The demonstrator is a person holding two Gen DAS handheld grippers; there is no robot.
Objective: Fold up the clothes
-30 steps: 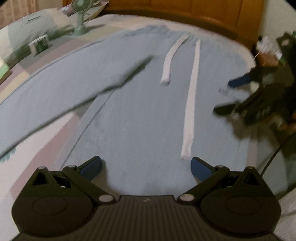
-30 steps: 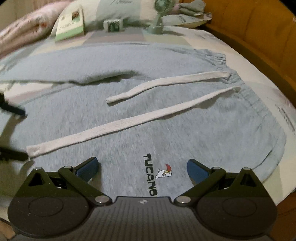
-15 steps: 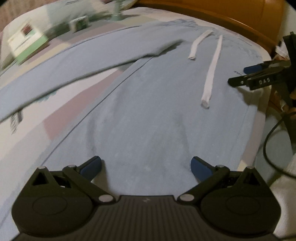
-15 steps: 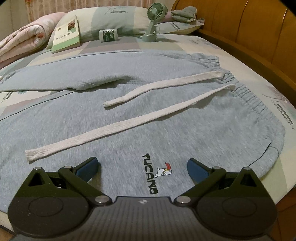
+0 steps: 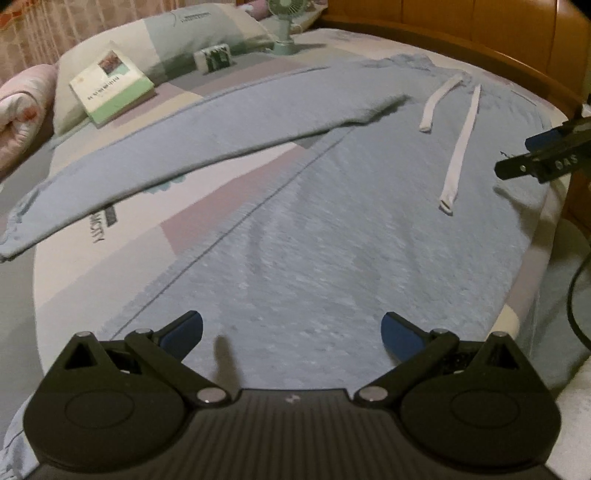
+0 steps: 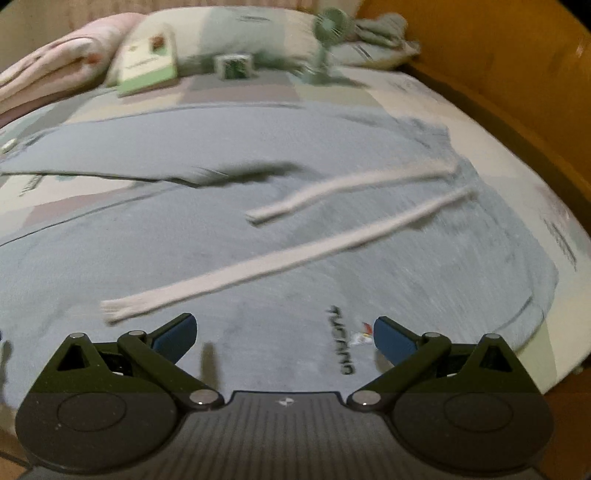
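Grey sweatpants (image 5: 332, 240) lie spread flat across the bed (image 5: 110, 280) — filling mid-frame; left gripper (image 5: 291, 330) and right gripper (image 6: 282, 334) hover above them, jaws spread wide, holding nothing.

Sweatpants (image 5: 332, 240) lie spread on the bed (image 5: 92, 291), drawstrings (image 5: 458, 147) at two o'clock. Book (image 5: 110, 92), box (image 5: 216, 61), fan (image 5: 282, 26) sit behind, eleven to twelve o'clock.

Patchwork-sheeted bed (image 5: 229, 192) under dim indoor light; wooden bed frame (image 5: 517, 55) at two o'clock, what looks like curtains (image 5: 55, 33) at eleven.
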